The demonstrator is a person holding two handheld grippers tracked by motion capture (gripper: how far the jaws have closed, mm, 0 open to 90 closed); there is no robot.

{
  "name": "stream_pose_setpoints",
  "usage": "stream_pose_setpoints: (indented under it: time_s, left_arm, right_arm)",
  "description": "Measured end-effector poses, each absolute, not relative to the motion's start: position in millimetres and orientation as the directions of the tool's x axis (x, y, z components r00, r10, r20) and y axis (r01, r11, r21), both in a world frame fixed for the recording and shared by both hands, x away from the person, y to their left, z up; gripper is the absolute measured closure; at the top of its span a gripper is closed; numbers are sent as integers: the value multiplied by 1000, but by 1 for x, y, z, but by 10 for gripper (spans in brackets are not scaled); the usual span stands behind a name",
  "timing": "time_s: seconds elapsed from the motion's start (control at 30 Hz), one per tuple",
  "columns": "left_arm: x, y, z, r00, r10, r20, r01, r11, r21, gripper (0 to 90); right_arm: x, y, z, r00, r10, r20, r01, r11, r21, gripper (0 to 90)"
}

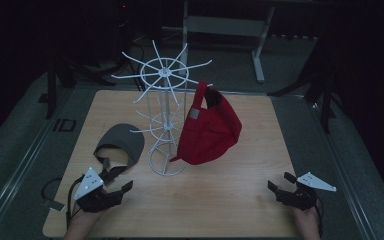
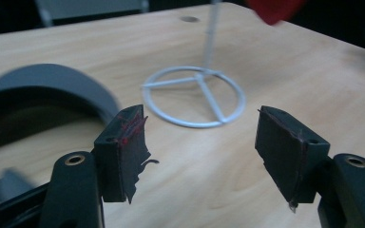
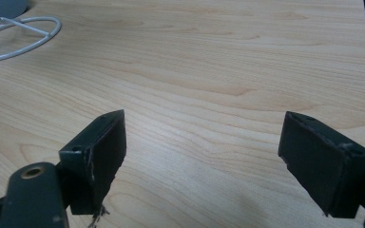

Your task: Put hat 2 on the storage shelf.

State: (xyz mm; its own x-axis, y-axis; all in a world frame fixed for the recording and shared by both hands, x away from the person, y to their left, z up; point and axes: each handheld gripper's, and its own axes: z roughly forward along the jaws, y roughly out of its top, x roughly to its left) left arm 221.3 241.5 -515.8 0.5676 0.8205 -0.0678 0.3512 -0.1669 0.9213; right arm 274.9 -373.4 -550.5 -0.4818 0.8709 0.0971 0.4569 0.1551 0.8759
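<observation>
While the room was pretty dim, the wooden surface point(image 1: 240, 200) itself was easy enough to make out, with a white wire rack point(image 1: 166, 107) standing near its middle. A red cap point(image 1: 209, 127) hung off one of the rack's upper prongs on the right side, dangling above the surface with its brim pointing down and to the left. A grey cap point(image 1: 120, 145) lay flat on the surface just left of the rack's round base, brim end toward the far edge.

The left claw point(image 1: 111, 191) sat at the near left corner, held by a hand point(image 1: 82, 220) coming in from the bottom, and its jaws were spread wide with nothing between them. In the left gripper view that claw point(image 2: 202, 135) pointed toward the rack's ring base point(image 2: 193, 96), with the grey cap point(image 2: 47, 88) curving in just beyond the left jaw (the pad on that jaw looked frayed and had red marks on it). I couldn't tell whether it was touching the cap.

The right claw point(image 1: 279, 186) was at the near right corner, well apart from both caps, also released and gripping nothing. In the right gripper view the claw point(image 3: 202, 142) had only bare wood between its jaws, with a bit of the rack's base point(image 3: 19, 40) at the top left.
</observation>
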Motion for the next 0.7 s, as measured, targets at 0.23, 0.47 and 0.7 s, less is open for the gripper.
stream_pose_setpoints:
  time_s: [0.23,0.47,0.7]
  left_arm:
    - [231,260,-522,461,885,-60,400,-147,905,350]
    - [246,272,-539,365,928,-71,473,-120,873,350]
    - [264,276,-557,315,946,-75,546,-116,830,349]
  right_arm:
    - [275,-373,-550,-477,874,97,446,146,883,164]
    - [275,-374,-550,-475,874,98,451,146,880,164]
    - [275,-373,-551,-483,871,96,454,155,877,164]
